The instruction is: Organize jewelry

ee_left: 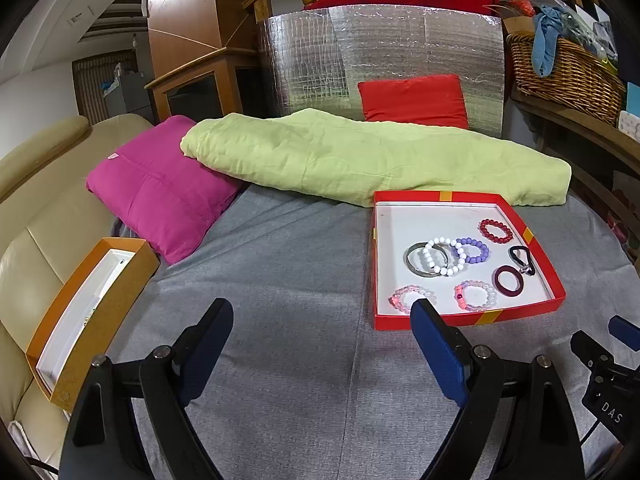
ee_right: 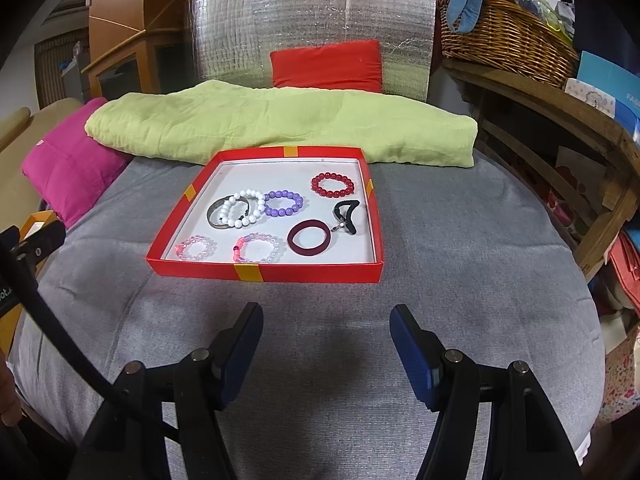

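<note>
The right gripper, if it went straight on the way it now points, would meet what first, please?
Probably the grey cloth just short of the red tray; the open right gripper tilts downward, though depth is unclear.

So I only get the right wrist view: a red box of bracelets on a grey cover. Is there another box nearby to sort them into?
Observer: Yes. The left wrist view shows an open orange box with a white lining, off to the left against the beige sofa.
Operator: Is anything in it already?
Observer: A few tiny specks show along the lining, but they are too small to tell what they are.
Operator: And is the other gripper holding something?
Observer: No. The left gripper is open with nothing between its fingers, over the grey cover.
</note>
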The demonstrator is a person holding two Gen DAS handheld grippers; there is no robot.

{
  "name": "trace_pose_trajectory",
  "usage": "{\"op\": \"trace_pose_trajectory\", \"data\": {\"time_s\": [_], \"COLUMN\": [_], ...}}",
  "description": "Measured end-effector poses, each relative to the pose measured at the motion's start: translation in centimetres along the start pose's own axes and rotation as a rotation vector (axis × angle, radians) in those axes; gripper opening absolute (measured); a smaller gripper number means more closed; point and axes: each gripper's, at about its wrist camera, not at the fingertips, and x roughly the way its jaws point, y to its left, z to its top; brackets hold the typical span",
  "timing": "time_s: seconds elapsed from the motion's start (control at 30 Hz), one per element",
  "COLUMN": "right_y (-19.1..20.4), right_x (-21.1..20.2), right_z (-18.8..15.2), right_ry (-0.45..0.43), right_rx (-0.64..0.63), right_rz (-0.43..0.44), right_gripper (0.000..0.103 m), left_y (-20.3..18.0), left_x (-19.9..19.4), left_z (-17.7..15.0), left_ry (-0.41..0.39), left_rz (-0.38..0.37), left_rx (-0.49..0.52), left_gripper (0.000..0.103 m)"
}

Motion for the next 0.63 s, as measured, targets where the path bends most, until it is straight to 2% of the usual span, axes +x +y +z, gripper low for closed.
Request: {"op": "trace_pose_trajectory", "data": {"time_s": [0.5,0.63], "right_y": [0.2,-0.8], "right_x": [0.2,0.5], "right_z": [0.0,0.2], "right_ry": [0.003,0.003], "right_rx": [-0.011,0.005], "right_rz": [-0.002,-0.012], "right_gripper": [0.07,0.07], "left_y": [0.5,1.0], "left_x": [0.1,1.6], "left_z": [-0.1,-0.6], "left_ry": [-0.003,0.027], "left_rz": [-0.017,-0.035], "left_rx": [-0.003,-0.02], "left_gripper": [0.09,0.09]}}
